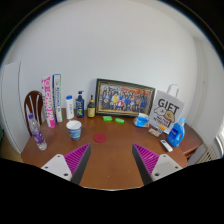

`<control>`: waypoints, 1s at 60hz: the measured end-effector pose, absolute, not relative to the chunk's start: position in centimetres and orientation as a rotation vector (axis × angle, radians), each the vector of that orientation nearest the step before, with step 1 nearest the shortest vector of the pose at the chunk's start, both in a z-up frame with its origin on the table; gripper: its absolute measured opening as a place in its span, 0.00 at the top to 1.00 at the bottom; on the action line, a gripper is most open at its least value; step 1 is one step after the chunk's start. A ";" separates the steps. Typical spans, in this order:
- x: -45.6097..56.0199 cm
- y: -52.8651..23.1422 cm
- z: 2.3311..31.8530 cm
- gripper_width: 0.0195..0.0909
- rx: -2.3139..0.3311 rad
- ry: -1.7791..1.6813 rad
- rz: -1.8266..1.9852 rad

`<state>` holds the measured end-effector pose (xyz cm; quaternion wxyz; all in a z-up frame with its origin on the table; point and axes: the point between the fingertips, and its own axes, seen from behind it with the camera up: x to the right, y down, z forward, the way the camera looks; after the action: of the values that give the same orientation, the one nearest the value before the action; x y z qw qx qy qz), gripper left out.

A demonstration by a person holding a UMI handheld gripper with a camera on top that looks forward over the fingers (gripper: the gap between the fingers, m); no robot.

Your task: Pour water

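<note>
water bottle (36,133) on table (110,150), well beyond and left of spread, empty gripper (110,162)

Soft, even indoor light fills the scene, and the pale wall (120,45) reads bright without harsh glare. The brown table (110,150) carries a dull sheen and only faint shadows beneath the objects. Strong wide-angle distortion bows straight lines toward the margins. Fine detail stays soft, and small print on the far items is unreadable.

Upright white cup (74,129), bottle (37,132) nearby.
</note>
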<state>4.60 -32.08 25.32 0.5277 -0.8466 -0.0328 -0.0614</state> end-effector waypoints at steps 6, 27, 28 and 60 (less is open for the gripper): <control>2.5 -32.6 24.5 0.08 -2.039 -0.113 -0.142; -18.1 -32.7 19.0 0.07 -2.032 -0.230 0.090; -19.4 -32.6 18.7 0.07 -2.029 -0.237 0.108; -36.5 -18.4 9.1 0.32 -1.900 -0.157 0.146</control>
<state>-36.46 -18.36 9.11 0.5769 -0.8117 -0.0672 0.0623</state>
